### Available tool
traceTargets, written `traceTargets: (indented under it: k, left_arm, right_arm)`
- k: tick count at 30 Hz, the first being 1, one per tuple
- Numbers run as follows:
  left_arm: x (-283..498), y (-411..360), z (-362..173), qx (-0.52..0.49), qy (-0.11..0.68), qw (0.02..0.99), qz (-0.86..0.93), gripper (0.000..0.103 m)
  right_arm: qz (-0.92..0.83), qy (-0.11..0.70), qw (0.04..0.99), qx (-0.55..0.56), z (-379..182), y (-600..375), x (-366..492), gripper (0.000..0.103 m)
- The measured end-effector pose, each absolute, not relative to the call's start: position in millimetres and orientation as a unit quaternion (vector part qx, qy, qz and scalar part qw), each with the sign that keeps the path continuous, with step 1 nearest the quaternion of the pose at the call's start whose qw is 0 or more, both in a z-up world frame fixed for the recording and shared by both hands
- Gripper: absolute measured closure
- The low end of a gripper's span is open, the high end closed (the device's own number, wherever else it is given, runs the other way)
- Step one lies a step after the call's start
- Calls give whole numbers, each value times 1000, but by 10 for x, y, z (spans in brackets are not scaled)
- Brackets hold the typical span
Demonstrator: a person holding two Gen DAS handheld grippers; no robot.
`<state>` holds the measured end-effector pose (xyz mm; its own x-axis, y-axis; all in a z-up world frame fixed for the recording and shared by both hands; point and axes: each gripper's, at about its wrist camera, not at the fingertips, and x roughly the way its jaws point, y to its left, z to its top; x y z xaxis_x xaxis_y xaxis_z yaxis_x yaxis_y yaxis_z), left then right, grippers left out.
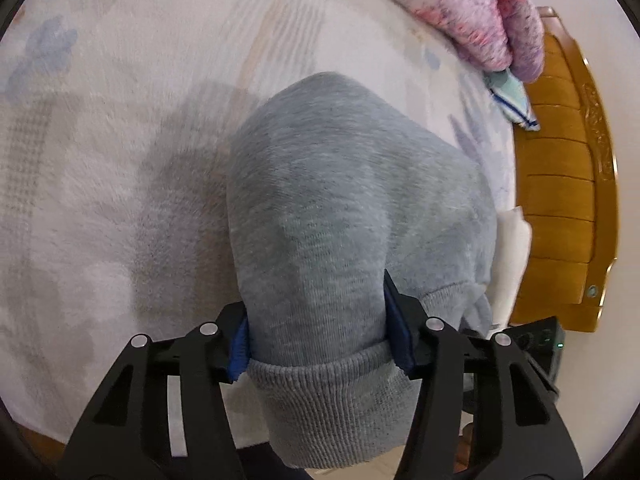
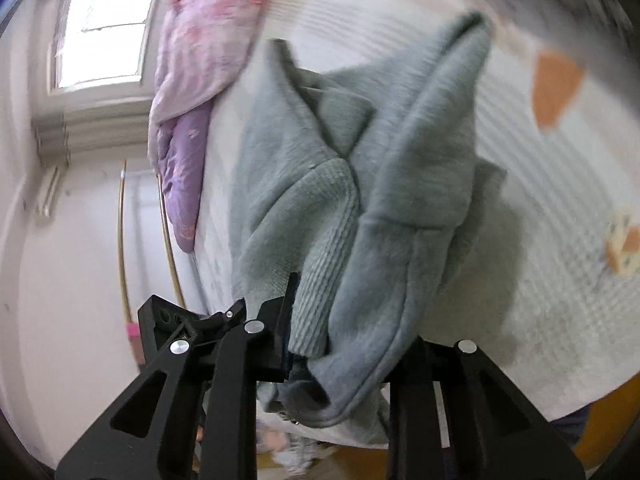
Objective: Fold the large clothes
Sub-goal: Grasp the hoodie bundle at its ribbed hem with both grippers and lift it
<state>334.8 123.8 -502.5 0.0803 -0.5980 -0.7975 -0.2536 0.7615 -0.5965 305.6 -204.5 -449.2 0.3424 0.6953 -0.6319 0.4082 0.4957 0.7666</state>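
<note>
Plainly, both hand-held grippers clamp the grey sweatshirt [image 1: 340, 208] above the bed [image 1: 100, 140]: left [image 1: 320, 344] on a ribbed cuff, right [image 2: 348, 344] on bunched fabric. Only the right view shows the window [image 2: 100, 28].

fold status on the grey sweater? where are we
Done: both grippers have hold of the grey sweater. In hand: left gripper is clamped on a ribbed hem or cuff, right gripper on bunched fabric, lifting it off the bed. Left: no neat fold shows yet; the sweater is crumpled, so all the folding remains.
</note>
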Motion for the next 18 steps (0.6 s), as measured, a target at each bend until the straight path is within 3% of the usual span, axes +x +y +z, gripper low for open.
traceTargets:
  k: [9,18]
  left_arm:
    - [3477,912,-3952,-312,601,720,-149,48]
    - [3575,-559,-3424,-313,552,755,-165,48]
  right_arm:
    - [157,523,692,472,-3655,-2320,3235,82]
    - [183,497,721,446,-3179,-3652,3435,82]
